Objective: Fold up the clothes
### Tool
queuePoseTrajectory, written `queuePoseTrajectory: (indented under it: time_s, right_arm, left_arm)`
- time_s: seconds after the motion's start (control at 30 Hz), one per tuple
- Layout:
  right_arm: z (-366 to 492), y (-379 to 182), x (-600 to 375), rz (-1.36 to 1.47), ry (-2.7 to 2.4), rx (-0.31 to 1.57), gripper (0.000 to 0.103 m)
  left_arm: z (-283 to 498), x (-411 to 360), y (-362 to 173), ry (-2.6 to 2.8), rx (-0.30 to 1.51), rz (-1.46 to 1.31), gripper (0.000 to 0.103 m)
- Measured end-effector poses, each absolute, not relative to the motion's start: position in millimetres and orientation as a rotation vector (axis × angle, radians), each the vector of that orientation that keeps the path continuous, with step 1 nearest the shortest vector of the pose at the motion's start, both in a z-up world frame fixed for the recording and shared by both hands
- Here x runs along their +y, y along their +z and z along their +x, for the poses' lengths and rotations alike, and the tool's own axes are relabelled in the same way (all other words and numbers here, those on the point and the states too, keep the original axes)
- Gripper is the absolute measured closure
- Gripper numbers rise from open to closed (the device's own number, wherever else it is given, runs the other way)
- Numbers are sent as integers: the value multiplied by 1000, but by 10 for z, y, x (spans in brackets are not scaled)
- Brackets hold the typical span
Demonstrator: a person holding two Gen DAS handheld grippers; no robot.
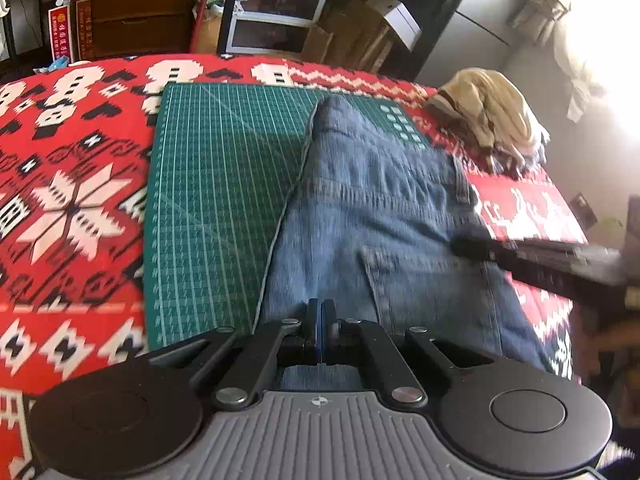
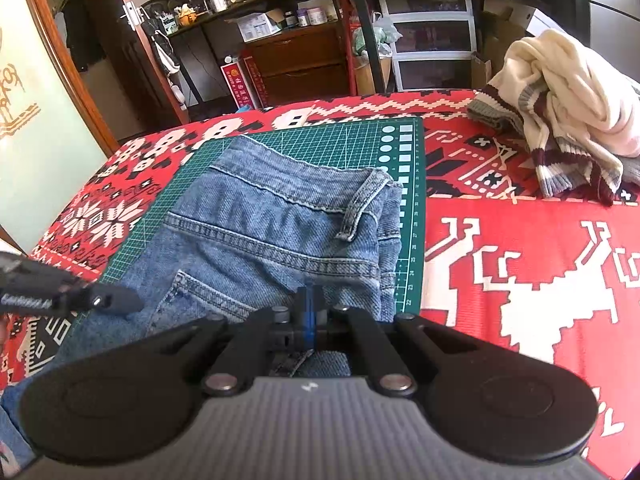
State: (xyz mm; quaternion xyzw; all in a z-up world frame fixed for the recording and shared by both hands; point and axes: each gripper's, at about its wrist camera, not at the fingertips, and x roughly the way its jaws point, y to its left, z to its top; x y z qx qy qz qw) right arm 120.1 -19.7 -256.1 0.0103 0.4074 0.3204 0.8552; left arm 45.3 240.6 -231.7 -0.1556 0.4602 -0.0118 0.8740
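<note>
One pair of blue jeans [image 2: 272, 232] lies on one green cutting mat [image 2: 352, 136], which sits on one red patterned blanket [image 2: 520, 240]. One cream knitted sweater [image 2: 560, 112] with striped cuffs is heaped on the blanket, well apart from the jeans. Two grippers are in view: the left gripper [image 1: 321, 320] and the right gripper [image 2: 307, 312]. On the jeans, one back pocket [image 2: 200, 300] and one belt loop [image 2: 360, 208] can be counted (other loops may be hidden in the folds).
</note>
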Motion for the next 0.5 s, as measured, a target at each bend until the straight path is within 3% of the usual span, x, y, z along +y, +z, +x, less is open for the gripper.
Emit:
queuePoseTrajectory:
  time_s: [0.27, 0.5]
  right_arm:
    - [1197, -2552, -198, 18, 672, 856, 103]
    - [1199, -2548, -201, 15, 673, 859, 103]
  left_arm:
    - [416, 2340, -2121, 12, 909, -256, 97]
    - [516, 2447, -2294, 44, 940, -244, 94]
